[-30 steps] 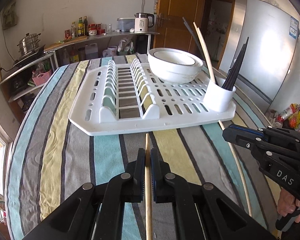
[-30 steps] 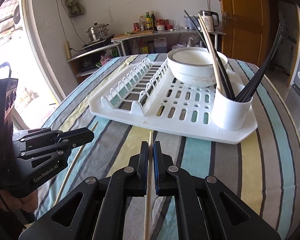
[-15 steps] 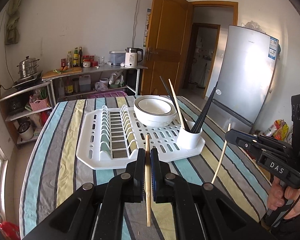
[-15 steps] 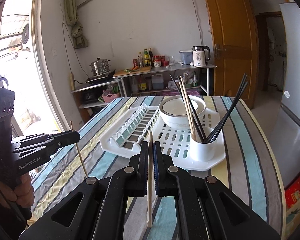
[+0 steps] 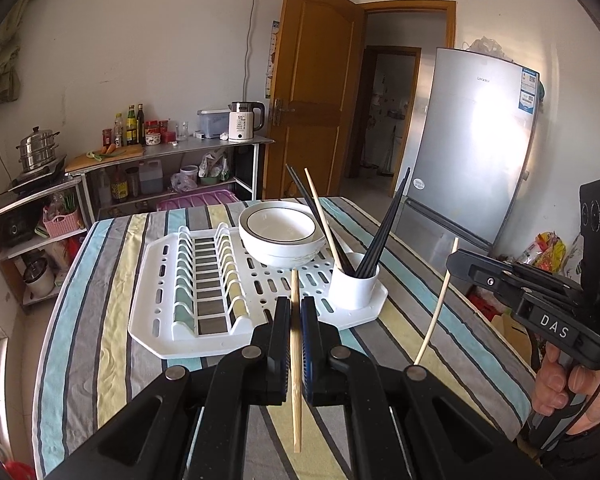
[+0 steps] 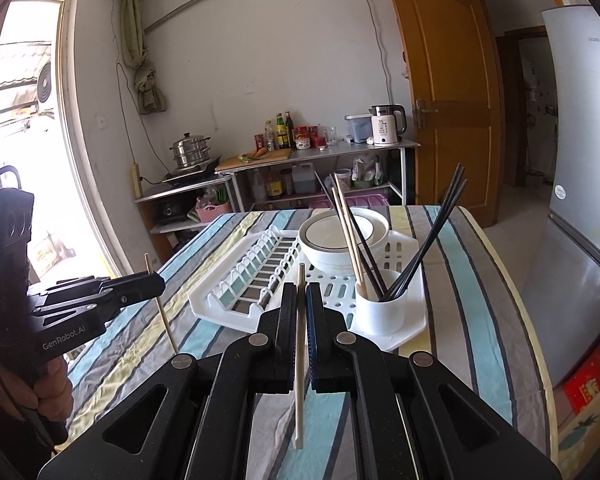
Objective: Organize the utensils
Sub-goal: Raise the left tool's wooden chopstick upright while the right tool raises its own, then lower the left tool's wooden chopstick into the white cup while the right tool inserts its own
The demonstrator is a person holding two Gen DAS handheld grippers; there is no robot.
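Two chopsticks [image 5: 295,360] [image 6: 300,360] partly behind fingers [image 5: 278,344]

Right gripper [image 6: 298,300] clamps a pale chopstick [image 6: 299,360] upright. Left gripper [image 6: 156,282], at left, holds a second chopstick [image 6: 162,308] above the striped table [image 6: 460,280].

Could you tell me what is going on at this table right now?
A person holds two grippers above the striped table. The left gripper is shut on a wooden chopstick, the right gripper on a pale chopstick. The white cup on the drying rack already holds chopsticks.
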